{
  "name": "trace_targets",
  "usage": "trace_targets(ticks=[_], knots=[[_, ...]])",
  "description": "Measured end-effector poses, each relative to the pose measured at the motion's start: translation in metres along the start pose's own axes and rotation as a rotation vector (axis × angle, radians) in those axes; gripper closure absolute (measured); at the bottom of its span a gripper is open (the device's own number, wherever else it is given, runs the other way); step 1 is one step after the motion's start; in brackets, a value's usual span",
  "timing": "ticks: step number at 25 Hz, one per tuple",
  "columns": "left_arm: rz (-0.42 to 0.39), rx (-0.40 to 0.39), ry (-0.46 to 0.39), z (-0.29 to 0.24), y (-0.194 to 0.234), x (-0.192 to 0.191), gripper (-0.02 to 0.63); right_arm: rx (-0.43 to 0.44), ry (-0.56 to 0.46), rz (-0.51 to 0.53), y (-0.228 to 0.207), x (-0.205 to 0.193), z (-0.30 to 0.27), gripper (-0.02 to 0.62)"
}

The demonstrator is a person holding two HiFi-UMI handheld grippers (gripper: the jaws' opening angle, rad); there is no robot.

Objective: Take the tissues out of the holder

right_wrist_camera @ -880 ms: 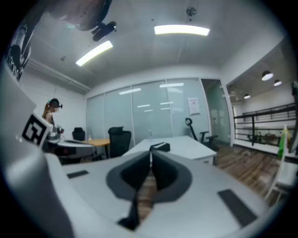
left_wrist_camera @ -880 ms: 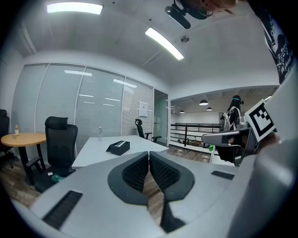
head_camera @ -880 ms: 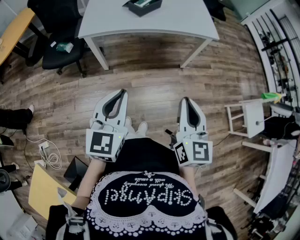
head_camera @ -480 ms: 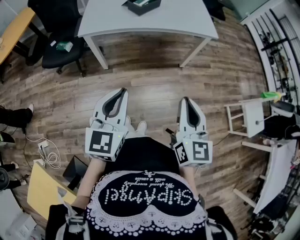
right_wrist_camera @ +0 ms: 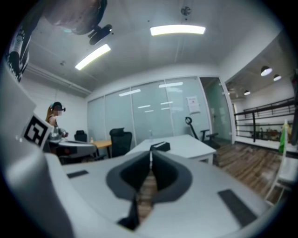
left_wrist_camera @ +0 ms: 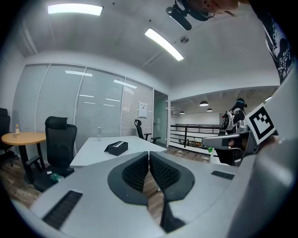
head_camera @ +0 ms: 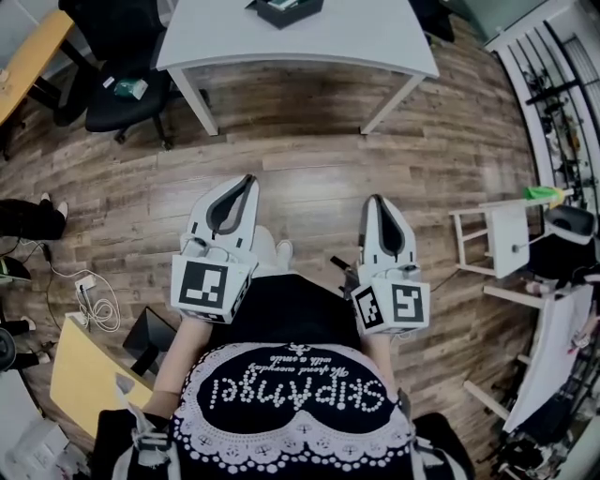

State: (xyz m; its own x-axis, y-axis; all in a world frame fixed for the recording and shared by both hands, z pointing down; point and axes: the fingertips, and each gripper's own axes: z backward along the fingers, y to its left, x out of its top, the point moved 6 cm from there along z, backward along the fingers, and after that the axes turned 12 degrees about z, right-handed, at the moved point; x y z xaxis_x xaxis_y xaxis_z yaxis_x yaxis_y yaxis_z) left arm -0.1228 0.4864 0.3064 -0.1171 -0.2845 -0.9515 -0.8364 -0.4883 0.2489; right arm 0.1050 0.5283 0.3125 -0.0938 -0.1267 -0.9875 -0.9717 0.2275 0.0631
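Note:
The tissue holder (head_camera: 284, 9) is a dark box on the white table (head_camera: 375, 42) at the far side of the room, well ahead of both grippers. It also shows as a small dark box (left_wrist_camera: 116, 147) in the left gripper view and again (right_wrist_camera: 159, 146) in the right gripper view. My left gripper (head_camera: 247, 181) is held at waist height over the wooden floor, jaws shut with nothing between them (left_wrist_camera: 149, 154). My right gripper (head_camera: 374, 200) is level with it on the right, also shut and empty (right_wrist_camera: 151, 152).
A black office chair (head_camera: 122, 89) stands left of the white table, by a wooden table (head_camera: 28, 56). A white stool (head_camera: 502, 234) and shelving are on the right. Cables (head_camera: 94, 305) and a yellow board (head_camera: 84, 375) lie at the left. A person's leg (head_camera: 28, 217) shows at the left edge.
The right gripper has drifted slightly right and down. The leg at the left edge has shifted up. Both grippers stay shut.

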Motion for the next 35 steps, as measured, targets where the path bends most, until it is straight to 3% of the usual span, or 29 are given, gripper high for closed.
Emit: trace_targets(ticks=[14, 24, 35], knots=[[0.033, -0.003, 0.018, -0.025, 0.013, 0.008, 0.575, -0.031, 0.059, -0.021, -0.015, -0.012, -0.019, 0.56], [0.056, -0.044, 0.028, -0.102, 0.067, 0.035, 0.575, -0.022, 0.091, -0.002, -0.023, 0.007, -0.112, 0.56], [0.057, -0.068, 0.012, -0.155, 0.12, 0.066, 0.575, -0.077, 0.085, -0.013, -0.028, 0.02, -0.178, 0.56]])
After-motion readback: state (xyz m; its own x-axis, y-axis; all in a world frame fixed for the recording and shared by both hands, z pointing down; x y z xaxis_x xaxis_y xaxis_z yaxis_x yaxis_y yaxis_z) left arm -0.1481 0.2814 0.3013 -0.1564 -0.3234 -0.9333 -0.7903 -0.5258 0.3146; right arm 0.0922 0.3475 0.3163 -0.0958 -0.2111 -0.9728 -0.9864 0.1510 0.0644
